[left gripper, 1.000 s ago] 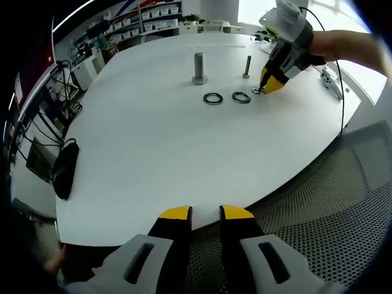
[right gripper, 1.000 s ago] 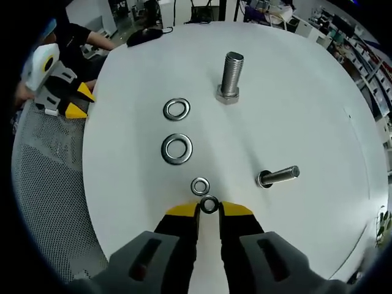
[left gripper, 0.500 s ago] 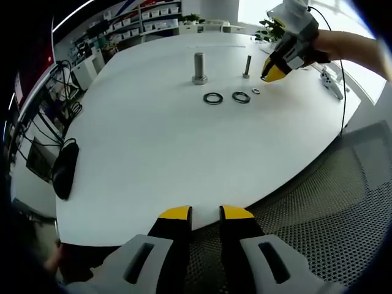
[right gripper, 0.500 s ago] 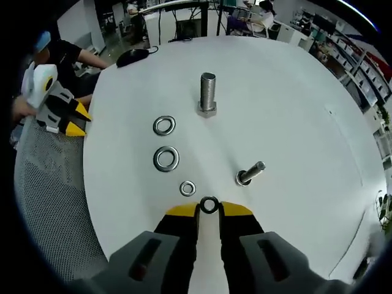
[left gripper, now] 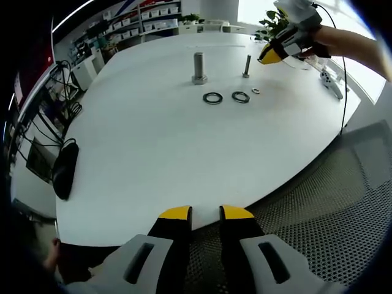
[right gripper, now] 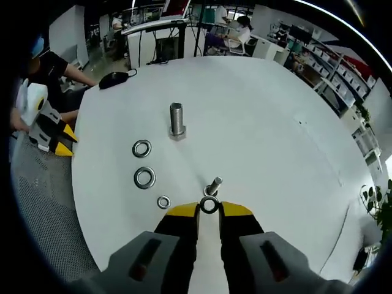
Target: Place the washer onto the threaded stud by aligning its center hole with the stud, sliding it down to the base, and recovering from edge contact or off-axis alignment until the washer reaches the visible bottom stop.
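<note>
Small silver steel washer (right gripper: pixel 209 204) pinched edge-on between the yellow-tipped jaws of the right gripper (right gripper: pixel 209 210), held in the air just above and a little to the near side of the slim threaded steel stud (right gripper: pixel 213 185), hole not yet over the stud tip. Same gripper visible from afar in the left gripper view as a yellow-and-white tool (left gripper: pixel 274 54) poised to the right of and above the slim stud (left gripper: pixel 246 66). Judged stage: pickup done, carry to the stud nearly done; alignment of the centre hole, threading over the tip, slide to the base and any recovery from edge contact all outstanding. Nothing seated on the stud base as far as visible. Left gripper (left gripper: pixel 206 214) held back off the near edge of the round white table (left gripper: pixel 153 141), over the grey mesh chair (left gripper: pixel 331 202), jaws slightly parted with a narrow gap and nothing between them. Spare parts on the table: thick steel bolt standing on its hexagonal head (right gripper: pixel 177 121), two large steel washers (right gripper: pixel 141 148) (right gripper: pixel 145 177) lying flat in a row left of the slim stud, one small flat washer (right gripper: pixel 163 201) just beside the jaw tips. Black computer mouse (left gripper: pixel 64 168) at the left edge of the table. No containers on the table; shelving with bins in the far background, contents too small to tell
</note>
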{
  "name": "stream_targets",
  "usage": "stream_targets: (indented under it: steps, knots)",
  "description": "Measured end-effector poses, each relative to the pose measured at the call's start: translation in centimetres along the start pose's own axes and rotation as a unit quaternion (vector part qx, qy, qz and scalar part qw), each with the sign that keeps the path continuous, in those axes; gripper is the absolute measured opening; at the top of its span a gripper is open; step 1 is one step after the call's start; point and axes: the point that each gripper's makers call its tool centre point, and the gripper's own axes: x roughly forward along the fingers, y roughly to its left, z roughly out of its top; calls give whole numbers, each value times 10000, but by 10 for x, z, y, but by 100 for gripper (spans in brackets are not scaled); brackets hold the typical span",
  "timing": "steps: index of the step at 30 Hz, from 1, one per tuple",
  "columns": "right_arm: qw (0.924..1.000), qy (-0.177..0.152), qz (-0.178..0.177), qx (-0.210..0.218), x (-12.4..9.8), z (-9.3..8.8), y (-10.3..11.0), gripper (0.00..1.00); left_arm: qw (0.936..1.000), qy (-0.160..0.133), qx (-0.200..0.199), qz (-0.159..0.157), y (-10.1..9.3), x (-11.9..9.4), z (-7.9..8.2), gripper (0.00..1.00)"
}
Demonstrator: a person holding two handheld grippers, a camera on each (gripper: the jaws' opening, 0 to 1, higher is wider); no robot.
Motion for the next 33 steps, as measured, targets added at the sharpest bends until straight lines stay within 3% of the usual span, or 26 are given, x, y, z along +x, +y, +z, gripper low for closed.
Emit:
stream_targets:
  steps: [10, 18, 33]
  knots:
    - [9994, -281, -158, -107, 0, 18, -7, 14, 10000, 4, 2, 0, 0, 1, 0, 16]
    - [9995, -63, 42, -320, 10, 21, -6, 14, 10000, 4, -3, 1, 0, 0, 0, 16]
    - [9988, 227, 79, -437, 19, 17, -8, 14, 10000, -3, -39, 16, 1, 0, 0, 16]
